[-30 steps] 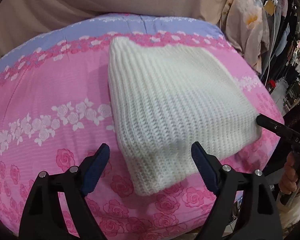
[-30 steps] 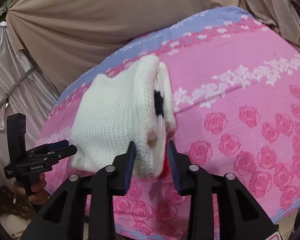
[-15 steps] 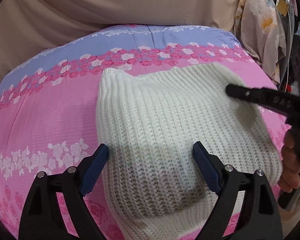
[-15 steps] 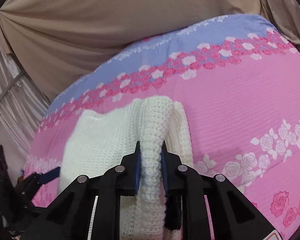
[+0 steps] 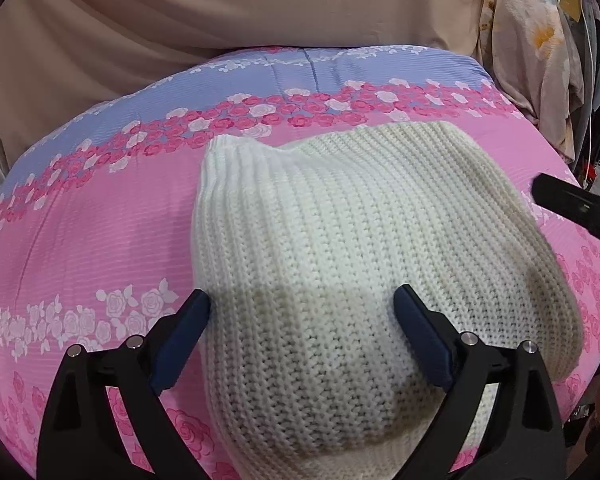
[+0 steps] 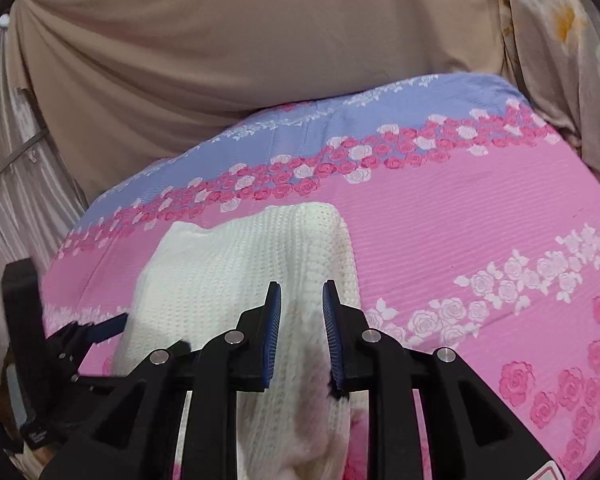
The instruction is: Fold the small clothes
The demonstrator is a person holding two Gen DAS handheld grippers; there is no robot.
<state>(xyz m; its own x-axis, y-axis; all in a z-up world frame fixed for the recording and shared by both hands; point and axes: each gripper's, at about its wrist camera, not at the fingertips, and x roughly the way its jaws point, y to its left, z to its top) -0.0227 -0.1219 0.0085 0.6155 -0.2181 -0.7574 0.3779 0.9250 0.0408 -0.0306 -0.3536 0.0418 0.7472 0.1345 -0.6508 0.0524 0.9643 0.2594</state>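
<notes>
Both grippers opening: left gripper (image 5: 302,320) wide (over sweater (image 5: 340,260)), right gripper (image 6: 300,308) narrow.

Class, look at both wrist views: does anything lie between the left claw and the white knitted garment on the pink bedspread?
Nothing visible does. The left claw hangs directly over the white knitted garment, its jaws opening wide with only the knit between them. The right claw, also opening, straddles the garment's right edge on the bedspread.

Counted one white knit sweater (image 5: 340,260), one pink rose bedspread (image 5: 80,240), two grippers, one tan curtain (image 5: 220,8).
</notes>
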